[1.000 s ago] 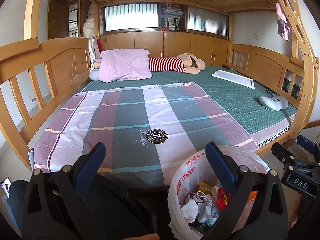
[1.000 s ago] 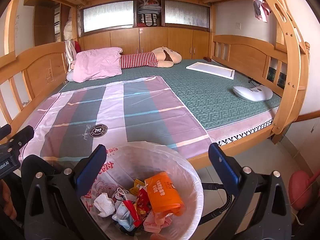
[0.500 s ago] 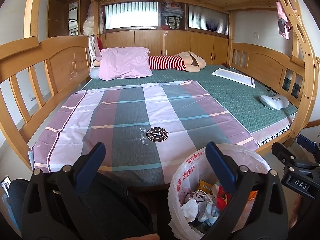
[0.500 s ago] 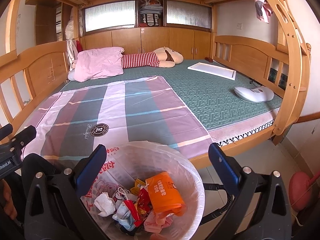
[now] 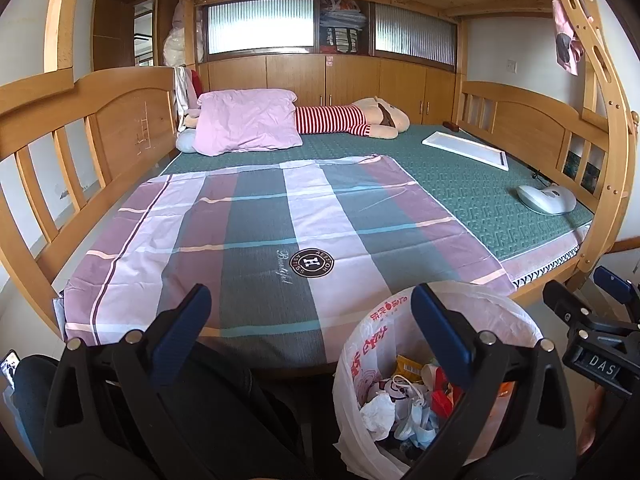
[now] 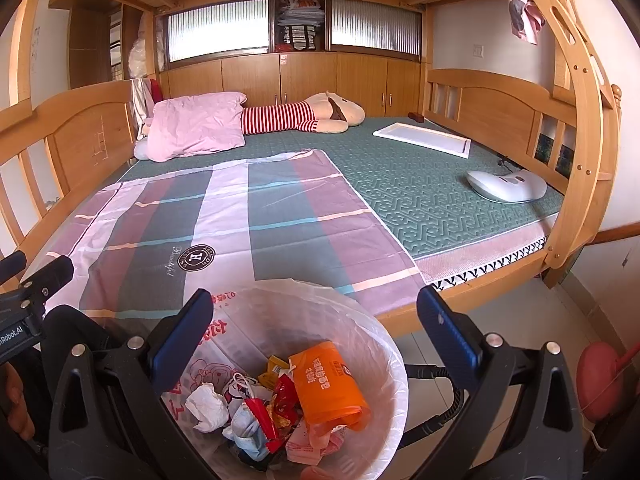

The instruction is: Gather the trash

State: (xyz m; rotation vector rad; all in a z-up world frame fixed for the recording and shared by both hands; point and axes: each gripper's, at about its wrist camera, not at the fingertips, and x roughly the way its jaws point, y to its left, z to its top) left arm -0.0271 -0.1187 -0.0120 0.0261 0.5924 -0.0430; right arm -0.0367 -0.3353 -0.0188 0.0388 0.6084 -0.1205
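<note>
A trash bin lined with a white plastic bag (image 6: 372,344) stands on the floor at the foot of the bed, also seen low right in the left wrist view as the bag (image 5: 360,364). Inside lie an orange bag (image 6: 326,384), crumpled tissue (image 6: 206,402), a face mask and red wrappers. My right gripper (image 6: 314,324) hangs open right above the bin with nothing between its fingers. My left gripper (image 5: 310,320) is open and empty over the bed's near edge, left of the bin. The striped sheet (image 5: 256,236) on the bed carries no trash.
The wooden bunk bed has a green mat (image 6: 420,192), a pink pillow (image 5: 248,122), a striped plush toy (image 6: 304,116), a white panel (image 6: 424,138) and a white device (image 6: 506,186). A bed post and ladder (image 6: 580,160) stand right. A person's dark-clad leg (image 5: 224,420) is below the left gripper.
Both views have shifted only slightly, as the grippers drift a little. Both stay open and the trash in the bin lies as before.
</note>
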